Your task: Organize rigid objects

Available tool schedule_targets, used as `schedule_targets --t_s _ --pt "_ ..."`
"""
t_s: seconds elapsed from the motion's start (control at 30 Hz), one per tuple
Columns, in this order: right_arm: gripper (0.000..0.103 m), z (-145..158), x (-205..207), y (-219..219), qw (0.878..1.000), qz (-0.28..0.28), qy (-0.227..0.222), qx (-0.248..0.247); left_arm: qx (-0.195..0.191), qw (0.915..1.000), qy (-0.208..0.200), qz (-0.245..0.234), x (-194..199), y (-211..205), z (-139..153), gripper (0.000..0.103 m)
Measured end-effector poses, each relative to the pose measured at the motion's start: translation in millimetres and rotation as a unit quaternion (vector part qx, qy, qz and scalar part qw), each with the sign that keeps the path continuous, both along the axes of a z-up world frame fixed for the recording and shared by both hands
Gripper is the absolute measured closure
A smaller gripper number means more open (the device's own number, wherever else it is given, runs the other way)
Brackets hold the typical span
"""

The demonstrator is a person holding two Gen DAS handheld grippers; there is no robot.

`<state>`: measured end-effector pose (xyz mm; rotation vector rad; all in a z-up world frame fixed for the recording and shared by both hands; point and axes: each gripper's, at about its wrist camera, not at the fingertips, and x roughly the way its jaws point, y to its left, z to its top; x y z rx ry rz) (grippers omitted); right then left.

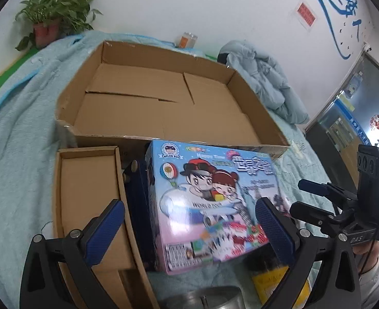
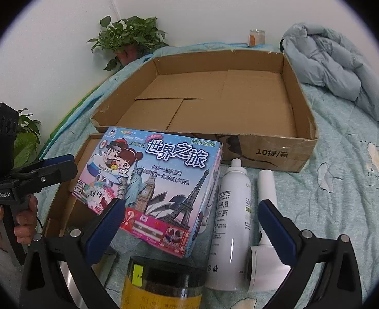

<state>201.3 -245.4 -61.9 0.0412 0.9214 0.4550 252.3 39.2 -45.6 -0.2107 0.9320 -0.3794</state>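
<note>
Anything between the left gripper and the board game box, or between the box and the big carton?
Nothing visible. The left gripper is open right in front of the board game box. The big carton sits just behind it, open-topped with bare floor flaps; only its low front wall must be cleared.

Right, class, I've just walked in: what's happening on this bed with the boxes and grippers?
A person holds two handheld grippers, both open and gripping nothing. The left gripper hovers over the colourful board game box, which leans on a small open carton. The right gripper points at the game box, white spray bottle and white handheld device. The big cardboard tray behind holds no items yet.
</note>
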Motion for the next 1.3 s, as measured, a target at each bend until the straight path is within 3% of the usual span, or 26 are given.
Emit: schedule_targets --t_s 0.13,0.2,0.27,0.33,0.43,0.57,0.7,1.1,1.3 --pt "0.001 -18.8 16.5 11.0 0.999 0.029 0.034 0.012 0.021 0.9995 0.023 0.010 23.8 -8.7 -15.1 0.010" --pt "0.001 -26.8 21.4 16.7 0.998 0.039 0.047 0.011 0.026 0.9990 0.034 0.012 31.4 -11.2 -22.9 0.021" --pt "0.001 -30.7 25.9 18.6 0.997 0.044 0.057 0.014 0.041 0.9987 0.029 0.009 35.7 -17.5 -23.4 0.024" --pt "0.001 -31.6 26.9 21.8 0.997 0.049 0.057 0.020 0.027 0.9990 0.036 -0.009 37.5 -21.1 -27.2 0.031" --pt "0.004 -31.2 24.0 30.2 0.997 0.055 0.051 0.010 0.047 0.9984 0.031 -0.012 38.1 -35.0 -29.1 0.031" --pt "0.004 -31.5 24.1 29.3 0.998 0.046 0.049 0.013 0.041 0.9984 0.038 -0.011 42.2 -41.2 -31.1 0.031" --pt "0.004 -27.8 18.4 37.7 0.999 0.041 0.033 -0.011 0.042 0.9977 0.050 -0.020 40.7 -42.1 -35.2 0.017" --pt "0.004 -26.8 22.8 41.9 0.999 0.030 0.032 -0.019 0.041 0.9965 0.067 -0.029 37.7 -37.1 -38.0 0.019" --pt "0.004 -21.9 11.8 48.1 0.999 0.017 0.011 -0.036 0.064 0.9976 0.021 -0.020 15.6 -45.6 -23.4 0.028"
